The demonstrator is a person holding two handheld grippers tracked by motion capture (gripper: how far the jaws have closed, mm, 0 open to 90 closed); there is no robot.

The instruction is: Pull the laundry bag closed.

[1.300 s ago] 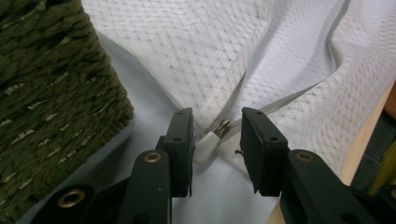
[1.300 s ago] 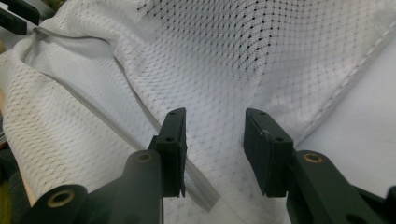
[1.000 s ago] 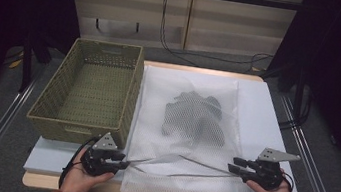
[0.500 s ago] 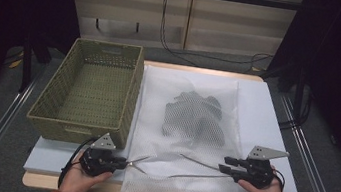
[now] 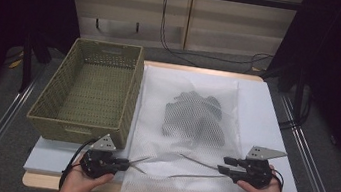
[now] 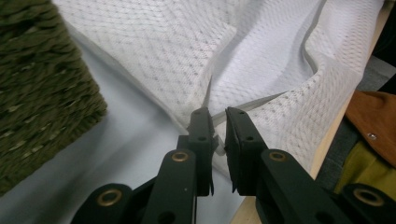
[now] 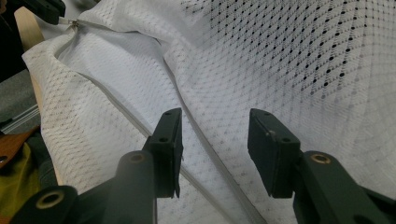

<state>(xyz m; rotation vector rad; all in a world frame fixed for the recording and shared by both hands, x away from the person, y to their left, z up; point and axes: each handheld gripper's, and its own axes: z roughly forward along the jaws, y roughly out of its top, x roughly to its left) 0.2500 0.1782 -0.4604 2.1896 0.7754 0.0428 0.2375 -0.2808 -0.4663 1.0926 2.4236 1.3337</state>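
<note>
Left gripper (image 6: 218, 122) clamped on the mesh laundry bag (image 5: 189, 129) edge at its tips, right gripper (image 7: 215, 135) jaws just opening, zipper seam (image 7: 205, 154) lying loose between them; risk: seam slackens, bag mouth sags shut.

Woven olive-green basket (image 5: 89, 92) sits on the left part of the table (image 5: 269, 115), its right wall just beside the white sheet's edge; interior bare. White table surface, pale wooden front edge. Behind the table: beige panel wall (image 5: 219, 19) with black cables (image 5: 166, 19) hanging down.
</note>
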